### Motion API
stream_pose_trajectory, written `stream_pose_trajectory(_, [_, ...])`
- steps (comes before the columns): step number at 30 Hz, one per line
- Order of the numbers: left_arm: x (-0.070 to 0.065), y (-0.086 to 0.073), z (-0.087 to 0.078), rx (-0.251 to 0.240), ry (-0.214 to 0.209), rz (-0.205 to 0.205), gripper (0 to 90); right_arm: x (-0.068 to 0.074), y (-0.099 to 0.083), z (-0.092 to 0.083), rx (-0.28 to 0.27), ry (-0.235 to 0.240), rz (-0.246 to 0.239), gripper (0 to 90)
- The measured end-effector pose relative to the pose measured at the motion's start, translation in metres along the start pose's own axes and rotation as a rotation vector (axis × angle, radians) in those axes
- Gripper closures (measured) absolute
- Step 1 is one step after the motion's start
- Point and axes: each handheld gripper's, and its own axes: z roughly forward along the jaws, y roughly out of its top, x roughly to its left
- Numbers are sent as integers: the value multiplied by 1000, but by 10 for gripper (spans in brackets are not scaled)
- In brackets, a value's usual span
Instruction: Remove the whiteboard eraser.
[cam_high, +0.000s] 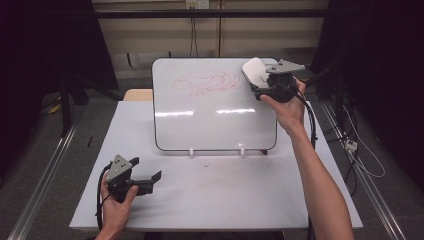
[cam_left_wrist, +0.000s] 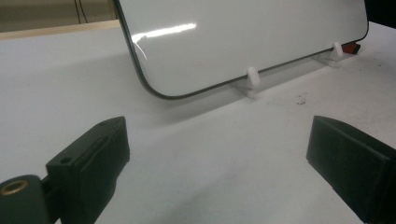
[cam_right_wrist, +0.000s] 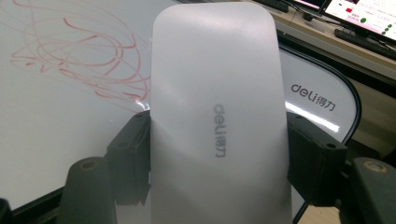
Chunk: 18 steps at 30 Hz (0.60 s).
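While the whiteboard (cam_high: 215, 107) leans back on its small white feet in the middle of the high view, the right gripper (cam_high: 261, 84) holds a white eraser (cam_high: 255, 71) up at the board's upper right corner. Its fingers (cam_right_wrist: 133, 154) are squeezed tight on the eraser's two long sides, as the right gripper view makes plain, so the eraser cannot slip when it rubs. The eraser's flat side faces the board, and it looks ready to wipe. Red scribbles (cam_high: 206, 82) sit just to the left of it, near the top of the board, so I think they are what needs cleaning, and none of them look wiped yet. The right arm reaches far up the right side of the frame, nearly straight, with the hand wrapped around the gripper from below.

The left gripper (cam_high: 156, 177) waits at the lower left of the high view, low over the white tabletop (cam_high: 225, 200) and well apart from the board. Its fingers (cam_left_wrist: 91, 163) stand wide open with nothing between them. They point toward the board's bottom edge. The left hand grips it from underneath, with the wrist low, likely keeping out of the way.
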Motion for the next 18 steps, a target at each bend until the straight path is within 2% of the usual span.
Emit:
stream_pose_trajectory(7, [1,0,-1,0,10,1,58,8,-5,-6,-40,5,2,315])
stream_pose_trajectory(8, [1,0,-1,0,10,-8,58,9,-6,-7,-47,9,5,315])
stream_pose_trajectory(18, [0,0,-1,4,12,3,58,27,-8,-13,-79,22,-18,316])
